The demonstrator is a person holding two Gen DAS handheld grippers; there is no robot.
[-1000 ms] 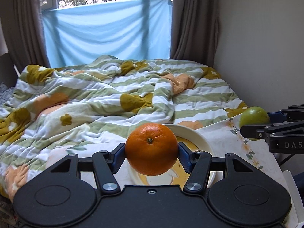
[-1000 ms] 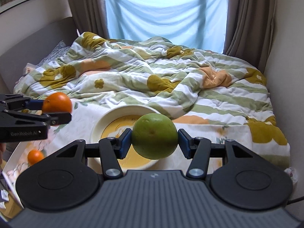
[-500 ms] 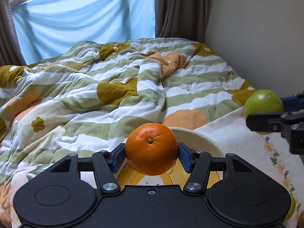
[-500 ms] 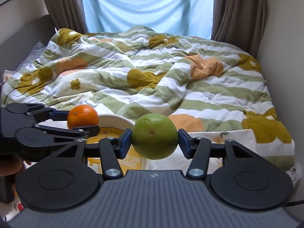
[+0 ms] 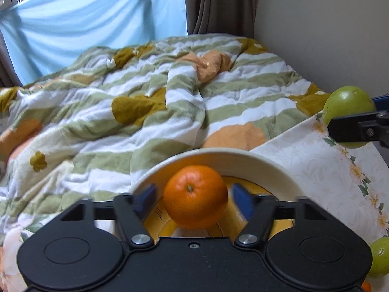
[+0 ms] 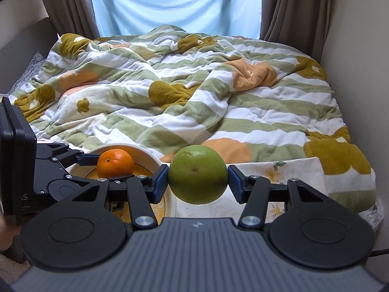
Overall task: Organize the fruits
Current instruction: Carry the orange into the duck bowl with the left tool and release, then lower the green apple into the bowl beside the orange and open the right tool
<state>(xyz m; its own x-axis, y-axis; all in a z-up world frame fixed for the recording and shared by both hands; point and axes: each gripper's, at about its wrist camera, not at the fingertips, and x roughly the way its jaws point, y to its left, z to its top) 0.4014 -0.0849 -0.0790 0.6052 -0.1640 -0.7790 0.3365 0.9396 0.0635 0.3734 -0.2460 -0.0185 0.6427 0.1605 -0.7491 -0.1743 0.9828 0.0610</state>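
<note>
Orange: lower centre of left wrist frame, inside bowl — between blue pads, visible gap each side; lower left in right wrist frame.
Left gripper: released — pads spread wide of orange, not touching it; reaches in from left edge of right wrist frame.
Green fruit: lower centre of right wrist frame, just right of bowl rim; at right edge of left wrist frame.
Right gripper: clenched on green fruit, pads pressed to both sides.
Bowl: cream rim, yellow inside w/ print; sits on floral cloth at bed's near edge.
2nd green fruit: lower right corner of left wrist frame, on cloth, partly hidden by gripper body.
Blanket: green/white stripes, rumpled, fills mid frame.
Blue curtain: top centre.
</note>
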